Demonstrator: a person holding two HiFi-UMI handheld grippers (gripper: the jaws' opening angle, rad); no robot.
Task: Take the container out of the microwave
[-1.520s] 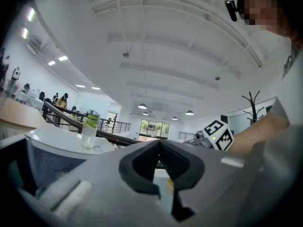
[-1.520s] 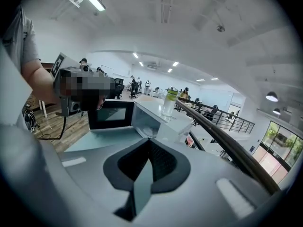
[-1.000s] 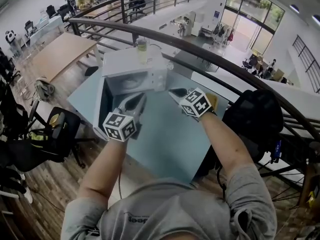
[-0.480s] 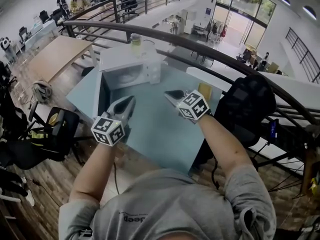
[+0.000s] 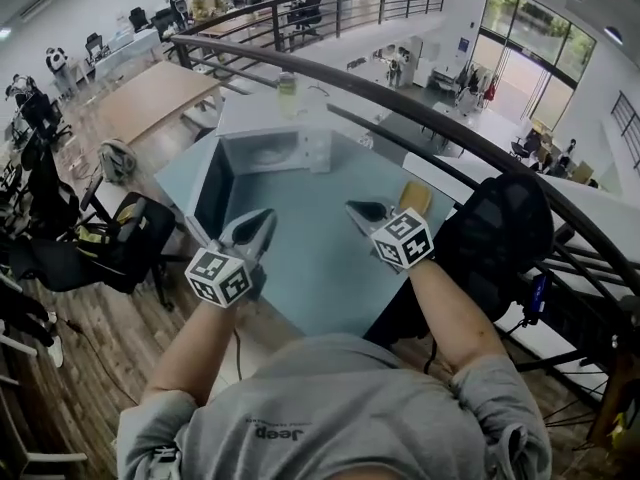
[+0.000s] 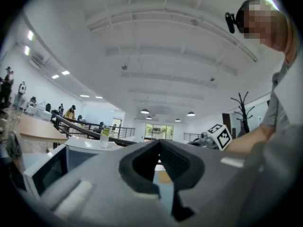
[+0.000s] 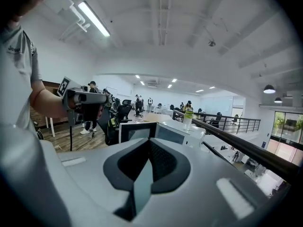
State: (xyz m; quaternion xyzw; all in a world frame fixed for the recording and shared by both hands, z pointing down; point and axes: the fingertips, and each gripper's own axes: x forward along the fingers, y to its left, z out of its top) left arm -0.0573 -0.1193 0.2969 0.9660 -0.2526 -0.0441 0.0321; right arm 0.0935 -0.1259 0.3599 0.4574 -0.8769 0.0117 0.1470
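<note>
1. Microwave [image 5: 268,153] is seen at upper middle of the head view, on the pale blue table [image 5: 320,268]. Its door [image 5: 212,190] is swung open to the left and a bottle [image 5: 287,93] is stood on top.
2. The left gripper [image 5: 266,218] and right gripper [image 5: 354,207] are held low over the table at mid-frame, well apart from the microwave. Both are pinched together with nothing in them.
3. The container can't be picked out for sure, tbh. Only a pale blur is seen inside the cavity. A yellowish thing [image 5: 415,198] just beside the right gripper could be it too, but that can't be told.
4. If it's plastic, it's probably light, stiff and a bit slick. The rim or a side wall would best be pinched, and it should be kept level in case something's inside.
</note>
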